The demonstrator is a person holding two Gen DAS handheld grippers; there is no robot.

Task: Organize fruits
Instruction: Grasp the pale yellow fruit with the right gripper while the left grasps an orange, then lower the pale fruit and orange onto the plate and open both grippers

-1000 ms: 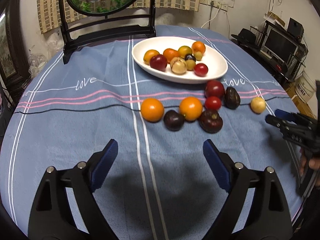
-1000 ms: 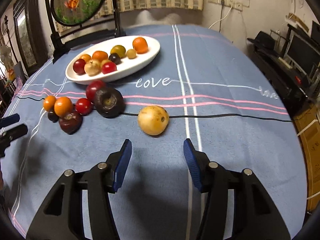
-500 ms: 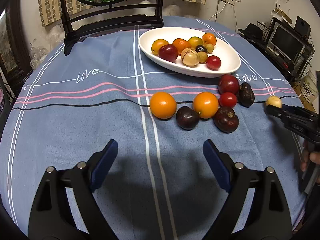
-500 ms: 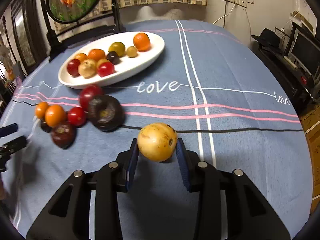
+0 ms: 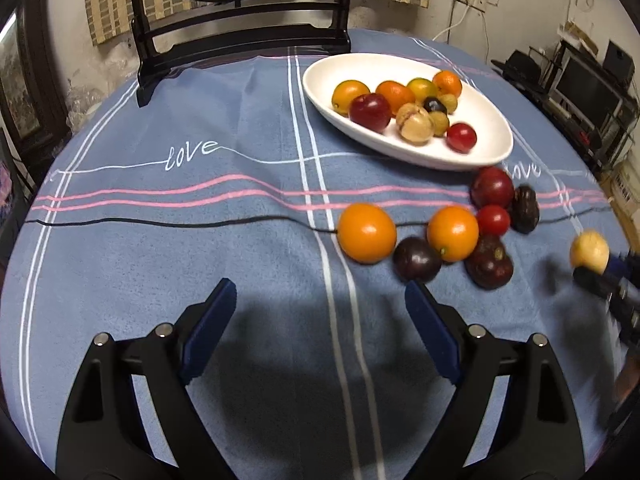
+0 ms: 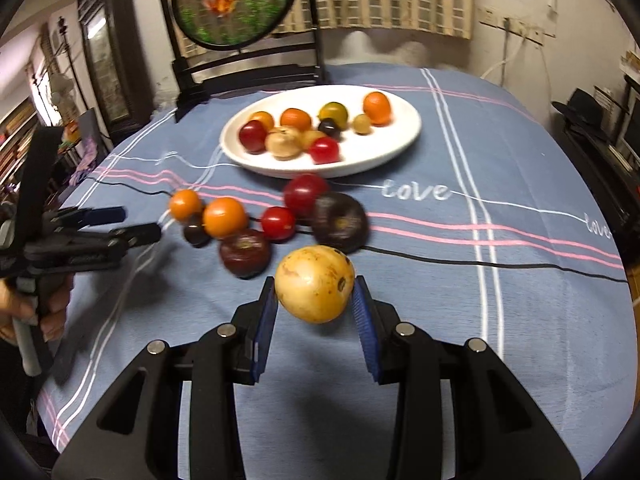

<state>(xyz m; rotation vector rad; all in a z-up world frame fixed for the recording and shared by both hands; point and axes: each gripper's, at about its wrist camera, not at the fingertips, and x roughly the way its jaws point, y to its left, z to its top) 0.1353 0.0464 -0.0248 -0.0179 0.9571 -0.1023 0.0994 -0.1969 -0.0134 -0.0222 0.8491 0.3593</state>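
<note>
My right gripper (image 6: 315,307) is shut on a yellow fruit (image 6: 314,283) and holds it above the blue tablecloth; it also shows at the right edge of the left wrist view (image 5: 589,251). A white oval plate (image 6: 394,142) with several fruits stands behind. Loose fruits lie in front of the plate: two orange ones (image 5: 367,233) (image 5: 452,233), red ones (image 5: 492,187) and dark purple ones (image 5: 416,259). My left gripper (image 5: 316,310) is open and empty, low over the cloth, short of the loose fruits.
A black stand with a round painted panel (image 6: 236,0) rises at the table's far edge. A desk with a monitor (image 5: 588,88) stands to the right of the table. The cloth (image 6: 500,152) to the right of the plate is bare.
My right gripper closed on the yellow fruit and lifted it, swinging left toward the fruit cluster. My left gripper moved forward, staying open.
</note>
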